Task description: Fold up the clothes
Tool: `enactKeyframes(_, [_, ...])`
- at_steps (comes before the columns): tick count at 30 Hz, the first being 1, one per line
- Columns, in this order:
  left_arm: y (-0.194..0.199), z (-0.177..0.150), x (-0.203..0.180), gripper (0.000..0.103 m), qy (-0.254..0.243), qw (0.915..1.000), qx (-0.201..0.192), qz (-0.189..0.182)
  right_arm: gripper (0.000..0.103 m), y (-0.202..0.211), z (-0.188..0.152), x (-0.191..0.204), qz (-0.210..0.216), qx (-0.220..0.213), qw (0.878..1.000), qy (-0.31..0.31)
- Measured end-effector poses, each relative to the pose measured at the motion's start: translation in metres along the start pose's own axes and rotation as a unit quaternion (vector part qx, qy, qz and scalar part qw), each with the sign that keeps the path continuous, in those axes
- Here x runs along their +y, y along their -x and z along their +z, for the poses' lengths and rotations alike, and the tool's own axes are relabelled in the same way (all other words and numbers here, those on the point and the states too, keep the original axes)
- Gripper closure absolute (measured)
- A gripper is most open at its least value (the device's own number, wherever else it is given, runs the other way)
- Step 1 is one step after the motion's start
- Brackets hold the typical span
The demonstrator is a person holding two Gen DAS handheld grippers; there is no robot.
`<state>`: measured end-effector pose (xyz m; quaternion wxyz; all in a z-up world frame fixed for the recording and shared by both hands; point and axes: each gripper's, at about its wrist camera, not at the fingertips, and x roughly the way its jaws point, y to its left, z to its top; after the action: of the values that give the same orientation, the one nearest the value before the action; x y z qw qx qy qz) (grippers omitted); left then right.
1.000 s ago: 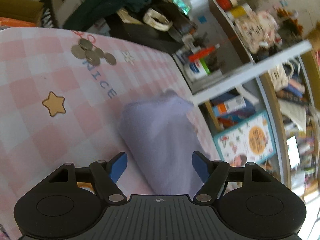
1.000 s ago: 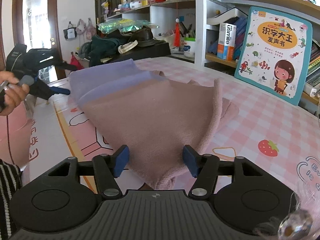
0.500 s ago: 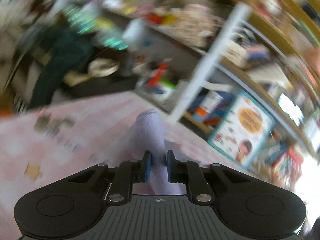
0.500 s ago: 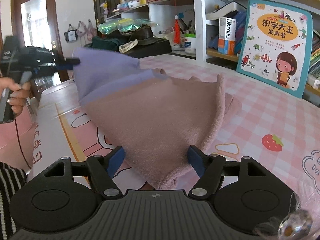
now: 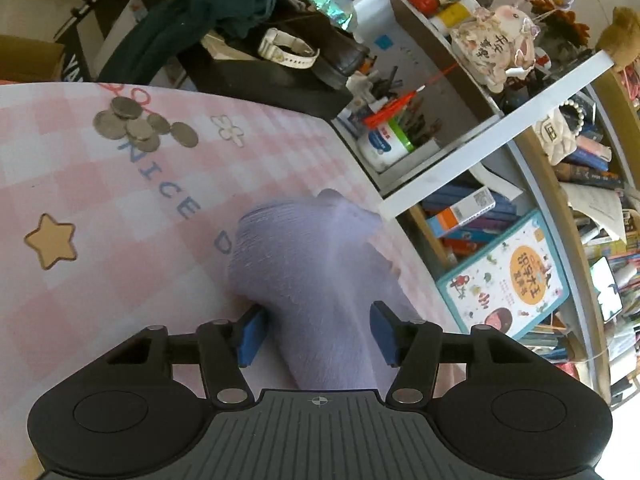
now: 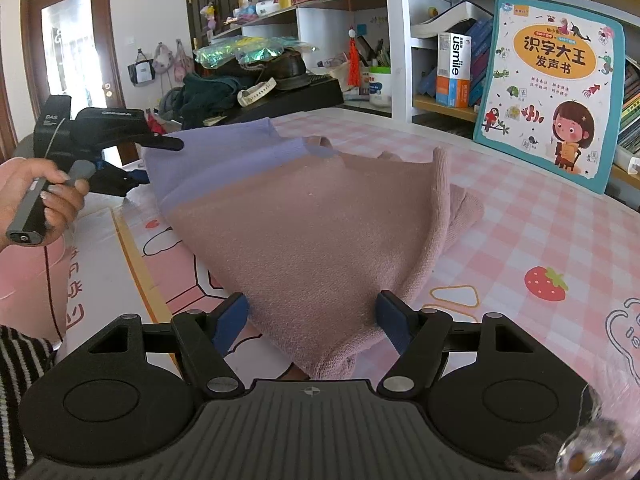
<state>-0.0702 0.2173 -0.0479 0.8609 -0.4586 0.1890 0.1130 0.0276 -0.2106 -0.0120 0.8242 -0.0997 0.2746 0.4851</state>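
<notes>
A knitted garment, dusty pink [image 6: 320, 240] with a lilac band [image 6: 212, 160], lies on the pink checked tablecloth [image 6: 540, 216]. In the left wrist view the lilac end [image 5: 316, 280] runs between the blue pads of my left gripper [image 5: 316, 334], which is open around it. In the right wrist view my right gripper [image 6: 312, 318] is open with the pink end between its pads. The left gripper also shows in the right wrist view [image 6: 132, 160], at the lilac edge on the left, held by a hand.
Several coins [image 5: 140, 128] lie on the cloth at the far left. A children's book [image 6: 552, 92] leans against shelves [image 6: 440, 64] full of books at the table's right edge. A dark cluttered stand [image 6: 272, 96] is behind the table.
My left gripper was shut on the lilac end half a second ago and lifted it; now it is open and the cloth is back down. The right gripper stays open.
</notes>
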Motion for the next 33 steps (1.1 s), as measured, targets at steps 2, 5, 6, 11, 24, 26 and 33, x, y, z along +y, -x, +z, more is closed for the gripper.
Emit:
enactKeyframes(2, [-0.001,-0.001,-0.002,0.05,-0.012,0.9999,-0.005,0.0,0.034,0.0,0.0,0.0,0.0,0.0,1.0,0.0])
enactKeyframes(5, [0.004,-0.009,-0.02,0.068,-0.086,0.9959,-0.029,0.0,0.034,0.0,-0.001,0.001,-0.001,0.001,1.0,0.0])
enactKeyframes(6, [0.005,-0.012,-0.026,0.078,-0.111,0.9932,-0.037,0.0,0.034,0.0,-0.001,0.001,-0.001,0.001,1.0,-0.001])
enactKeyframes(11, [0.014,-0.026,-0.057,0.09,-0.233,0.9695,-0.076,0.0,0.034,0.0,-0.001,-0.001,0.0,0.002,1.0,-0.006])
enactKeyframes(24, [-0.016,-0.001,-0.01,0.065,-0.078,0.9969,0.0,-0.006,0.031,-0.001,0.0,-0.005,0.007,0.003,1.0,-0.016])
enactKeyframes(26, [-0.018,-0.003,-0.008,0.064,-0.072,0.9973,0.0,-0.012,0.031,-0.002,0.0,-0.005,0.007,0.004,1.0,-0.016])
enactKeyframes(33, [-0.02,-0.004,-0.003,0.076,-0.071,0.9973,-0.002,-0.021,0.032,0.003,0.0,-0.009,0.011,-0.008,1.0,-0.023])
